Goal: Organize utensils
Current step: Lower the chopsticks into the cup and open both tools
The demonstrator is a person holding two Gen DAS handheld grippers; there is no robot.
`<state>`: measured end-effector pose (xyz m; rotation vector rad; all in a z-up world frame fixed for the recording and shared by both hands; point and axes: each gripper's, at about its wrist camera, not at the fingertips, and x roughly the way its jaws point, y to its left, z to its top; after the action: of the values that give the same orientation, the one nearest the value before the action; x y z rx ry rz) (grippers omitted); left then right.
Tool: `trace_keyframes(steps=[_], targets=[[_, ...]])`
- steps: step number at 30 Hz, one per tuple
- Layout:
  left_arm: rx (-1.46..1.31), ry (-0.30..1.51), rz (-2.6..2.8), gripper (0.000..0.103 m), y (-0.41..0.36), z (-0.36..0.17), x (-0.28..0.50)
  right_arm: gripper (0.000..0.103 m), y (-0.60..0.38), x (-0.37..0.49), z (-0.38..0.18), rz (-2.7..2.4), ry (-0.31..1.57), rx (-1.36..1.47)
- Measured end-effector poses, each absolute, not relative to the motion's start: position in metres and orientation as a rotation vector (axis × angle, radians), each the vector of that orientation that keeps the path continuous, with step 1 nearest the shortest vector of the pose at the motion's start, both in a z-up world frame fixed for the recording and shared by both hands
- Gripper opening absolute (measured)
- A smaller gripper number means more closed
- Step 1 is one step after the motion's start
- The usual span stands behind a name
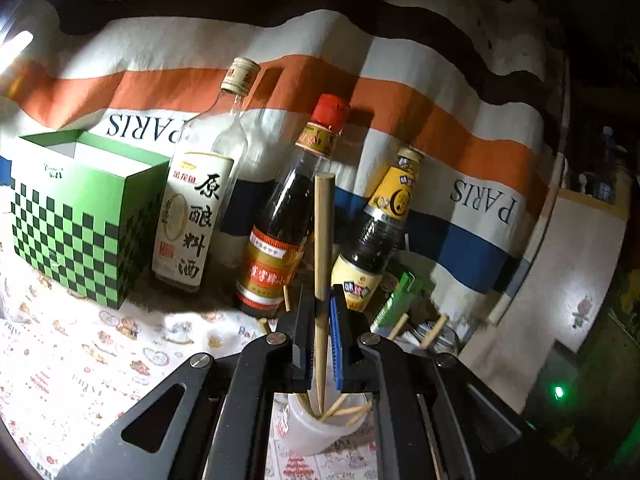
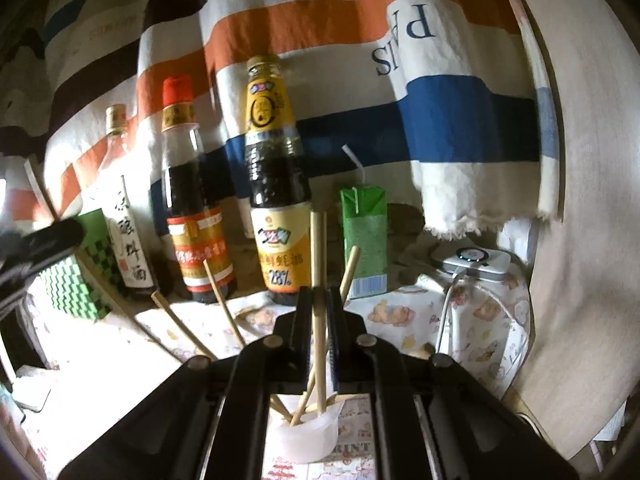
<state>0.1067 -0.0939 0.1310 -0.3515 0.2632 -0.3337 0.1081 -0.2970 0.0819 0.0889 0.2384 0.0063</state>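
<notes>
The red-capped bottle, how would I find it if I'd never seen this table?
Look along the striped PARIS cloth at three bottles standing in a row. The red-capped bottle is the middle one, holding dark liquid, with an orange-and-gold label. Its neighbours have a pale cap and a yellow neck.

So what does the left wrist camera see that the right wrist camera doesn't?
Only the left shows the whole open green checkered box. Only the right shows the upright green carton with its straw and a white device with a cable. Both show three bottles, the striped cloth, and a chopstick clamped above the white cup.
</notes>
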Motion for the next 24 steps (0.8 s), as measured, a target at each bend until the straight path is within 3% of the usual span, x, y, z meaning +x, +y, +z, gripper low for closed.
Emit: trace_keyframes(steps=[3, 5, 9, 11, 24], targets=[[-0.334, 0.276, -0.331, 0.006, -0.103, 0.13, 0.116, 0.008, -0.301, 0.111, 0.079, 0.024, 0.281, 0.107], [-0.302, 0.305, -0.331, 0.006, -0.113, 0.125, 0.124, 0.021, -0.305, 0.11, 0.077, 0.025, 0.293, 0.124], [-0.251, 0.362, -0.317, 0.006, -0.129, 0.11, 0.136, 0.034, -0.313, 0.104, 0.076, 0.034, 0.295, 0.148], [-0.244, 0.381, -0.311, 0.006, -0.134, 0.102, 0.14, 0.05, -0.315, 0.1, 0.077, 0.038, 0.287, 0.155], [-0.272, 0.535, -0.311, 0.006, -0.14, 0.057, 0.166, 0.057, -0.331, 0.063, 0.067, 0.02, 0.345, 0.283]])
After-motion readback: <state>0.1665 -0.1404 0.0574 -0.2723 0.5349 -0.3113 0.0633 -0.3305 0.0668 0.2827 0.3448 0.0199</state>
